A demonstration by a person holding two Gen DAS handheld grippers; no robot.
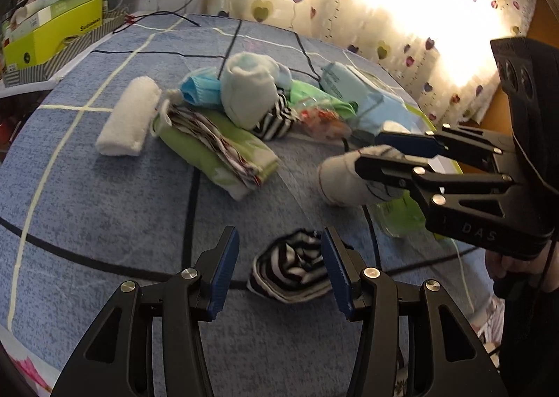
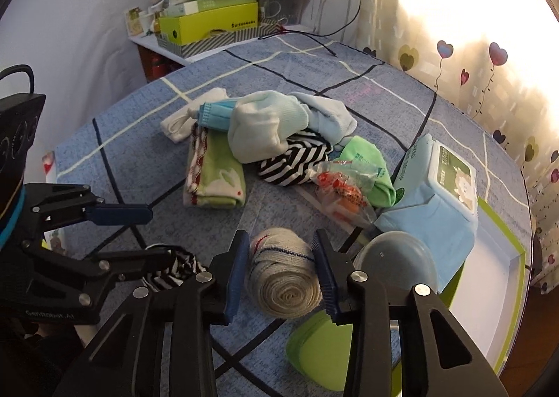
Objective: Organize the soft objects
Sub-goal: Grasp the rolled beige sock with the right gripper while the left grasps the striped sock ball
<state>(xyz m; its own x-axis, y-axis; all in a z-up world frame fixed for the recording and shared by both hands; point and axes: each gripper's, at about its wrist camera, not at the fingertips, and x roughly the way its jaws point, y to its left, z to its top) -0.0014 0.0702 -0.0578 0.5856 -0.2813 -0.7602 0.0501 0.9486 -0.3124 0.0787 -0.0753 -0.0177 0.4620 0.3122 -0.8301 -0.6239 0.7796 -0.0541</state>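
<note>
A rolled grey-beige sock (image 2: 283, 278) sits between the blue pads of my right gripper (image 2: 280, 238), which is shut on it. From the left wrist view the same roll (image 1: 337, 183) is held at the right in my right gripper (image 1: 367, 152). My left gripper (image 1: 279, 236) is open over a crumpled black-and-white striped sock (image 1: 293, 267) on the blue checked cloth (image 1: 104, 208). The sock touches the right finger and stands clear of the left pad. In the right wrist view the left gripper (image 2: 160, 234) is at the left, the striped sock (image 2: 178, 267) by its lower finger.
A pile lies mid-cloth: white rolled towel (image 1: 127, 119), green towel (image 1: 216, 156), pale mitten (image 1: 248, 89), blue mask (image 1: 199, 89), second striped sock (image 2: 297, 163), snack packet (image 2: 342, 190), wipes pack (image 2: 443, 180). A green-rimmed tray (image 2: 496, 274) and clear lid (image 2: 398, 257) sit right; boxes (image 2: 209, 23) behind.
</note>
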